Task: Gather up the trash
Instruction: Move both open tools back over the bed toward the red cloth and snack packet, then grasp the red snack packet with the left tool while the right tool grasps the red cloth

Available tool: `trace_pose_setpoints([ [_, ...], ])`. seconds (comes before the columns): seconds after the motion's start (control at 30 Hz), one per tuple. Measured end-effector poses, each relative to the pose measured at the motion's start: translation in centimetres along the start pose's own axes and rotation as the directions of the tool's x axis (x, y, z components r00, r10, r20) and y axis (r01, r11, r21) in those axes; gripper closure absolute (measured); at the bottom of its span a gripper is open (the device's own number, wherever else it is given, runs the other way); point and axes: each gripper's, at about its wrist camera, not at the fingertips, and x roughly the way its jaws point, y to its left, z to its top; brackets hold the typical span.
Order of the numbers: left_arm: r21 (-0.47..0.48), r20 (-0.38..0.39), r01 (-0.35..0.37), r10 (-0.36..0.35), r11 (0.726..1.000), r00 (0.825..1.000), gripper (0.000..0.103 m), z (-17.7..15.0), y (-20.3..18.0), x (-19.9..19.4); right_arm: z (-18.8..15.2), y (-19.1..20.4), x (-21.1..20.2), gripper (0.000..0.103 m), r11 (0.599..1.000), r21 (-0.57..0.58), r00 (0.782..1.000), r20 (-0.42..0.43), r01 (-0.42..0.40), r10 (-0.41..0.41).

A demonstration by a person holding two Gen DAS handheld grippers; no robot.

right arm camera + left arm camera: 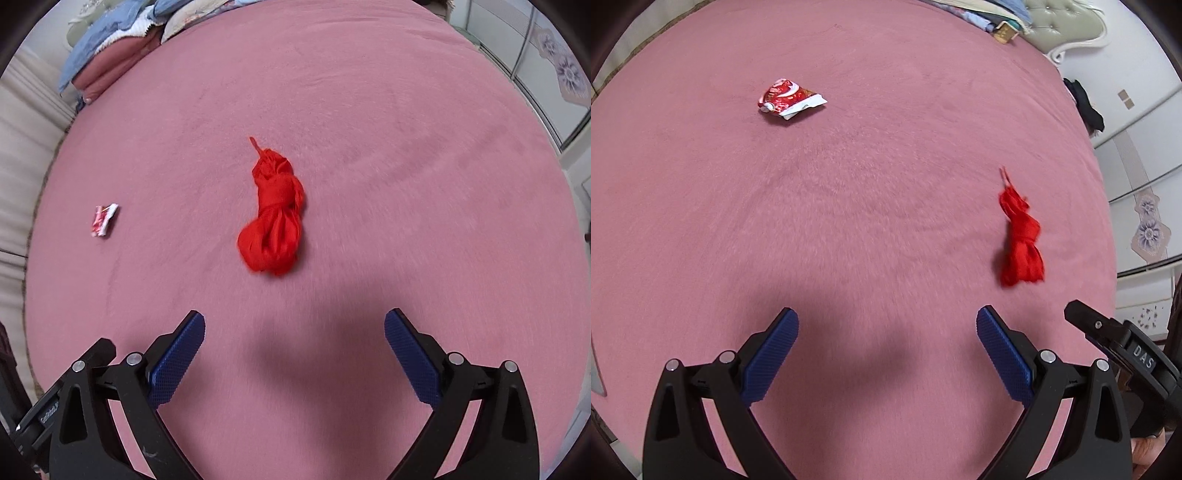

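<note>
A crumpled red-and-white wrapper lies on the pink bedspread, far ahead and left of my left gripper, which is open and empty above the bed. A knotted red plastic bag lies to its right. In the right wrist view the red bag lies straight ahead of my right gripper, which is open and empty. The wrapper shows small at the far left there. The right gripper's body shows at the left view's lower right.
Folded bedding and pillows are piled at the head of the bed. A padded headboard and a small box sit at the far end. A wardrobe with floral panels stands beside the bed on the right.
</note>
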Motion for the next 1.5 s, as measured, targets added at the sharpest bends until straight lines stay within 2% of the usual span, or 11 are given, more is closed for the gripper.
trace_pose_setpoints([
  [0.07, -0.012, -0.006, -0.002, 0.002, 1.000, 1.000, 0.006, 1.0, 0.2, 1.3, 1.3, 0.4, 1.7, 0.013, 1.000, -0.016, 1.000, -0.009, 0.021, -0.021],
  [0.2, -0.028, -0.020, -0.011, 0.010, 1.000, 1.000, 0.006, 3.0, 0.3, 4.0, 3.4, 0.7, 4.5, 0.034, 0.999, -0.028, 0.999, -0.042, 0.032, -0.033],
  [0.33, -0.053, -0.019, -0.017, 0.016, 0.998, 1.000, 0.006, 4.9, 0.7, 5.7, 5.1, 0.8, 6.7, 0.037, 0.998, -0.017, 0.997, -0.048, 0.058, -0.058],
  [0.47, -0.092, -0.008, -0.026, 0.025, 0.995, 1.000, 0.006, 6.7, 1.6, 6.6, 6.1, 1.2, 8.3, 0.086, 1.000, -0.006, 0.998, -0.064, 0.016, -0.016],
  [0.57, -0.121, 0.005, -0.040, 0.041, 0.992, 0.999, 0.006, 8.3, 2.6, 7.1, 6.5, 2.4, 8.2, 0.094, 0.999, -0.049, 1.000, -0.026, 0.003, -0.005],
  [0.83, -0.232, 0.044, -0.047, 0.059, 0.972, 0.997, 0.006, 13.8, 7.3, 8.3, 7.6, 6.5, 8.8, 0.095, 0.983, -0.108, 0.989, -0.010, -0.148, 0.148],
  [1.03, -0.296, 0.054, -0.044, 0.063, 0.954, 0.997, 0.006, 18.0, 9.7, 9.3, 8.2, 8.1, 9.5, 0.095, 0.977, -0.113, 0.983, -0.022, -0.184, 0.182],
  [1.17, -0.321, 0.029, -0.083, 0.097, 0.944, 0.995, 0.008, 20.3, 10.6, 10.3, 8.3, 8.3, 9.4, 0.095, 0.972, -0.122, 0.979, -0.029, -0.202, 0.200],
  [1.23, -0.334, 0.004, -0.104, 0.111, 0.937, 0.994, 0.018, 21.3, 11.3, 11.1, 8.2, 8.3, 9.3, 0.095, 0.970, -0.133, 0.979, -0.030, -0.204, 0.202],
  [1.27, -0.337, -0.016, -0.122, 0.123, 0.934, 0.992, 0.030, 21.6, 11.5, 11.5, 8.1, 8.3, 9.2, 0.095, 0.970, -0.137, 0.979, -0.032, -0.203, 0.200],
  [1.5, -0.307, -0.004, -0.162, 0.169, 0.938, 0.986, 0.060, 20.8, 11.8, 11.2, 7.1, 8.0, 8.3, 0.095, 0.965, -0.163, 0.979, -0.038, -0.205, 0.202],
])
